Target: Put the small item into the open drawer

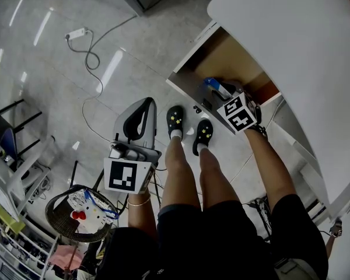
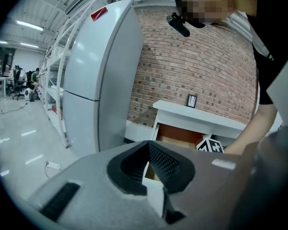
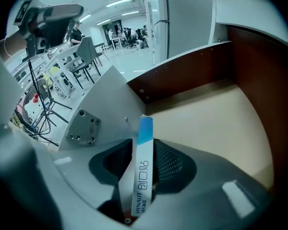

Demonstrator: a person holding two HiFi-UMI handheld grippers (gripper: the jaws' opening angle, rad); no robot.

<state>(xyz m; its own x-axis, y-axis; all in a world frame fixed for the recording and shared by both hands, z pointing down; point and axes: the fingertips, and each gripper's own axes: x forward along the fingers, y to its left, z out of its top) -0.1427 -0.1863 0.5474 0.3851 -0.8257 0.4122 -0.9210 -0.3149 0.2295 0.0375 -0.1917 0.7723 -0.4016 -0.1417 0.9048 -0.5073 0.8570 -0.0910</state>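
1. Right gripper [image 1: 219,92]: at 1 o'clock in the head view, reaching into the open drawer [image 1: 224,57]. Jaws are spread wide and the pads do not appear to press on anything.
2. Slim blue-and-white box [image 3: 143,174]: stands on end, loose between those jaws. Its blue end points toward the drawer's front panel [image 3: 105,104] at 10 o'clock.
3. Left gripper [image 1: 141,118]: at 9 o'clock, well apart from the drawer, tips meeting, empty.
4. Hazard: the box may stay wedged between the pads and come out again when the gripper withdraws.
5. Hazard: the box sits near the front corner. If it slips out askew, it could strike the panel's edge and fall to the floor [image 1: 76,98].
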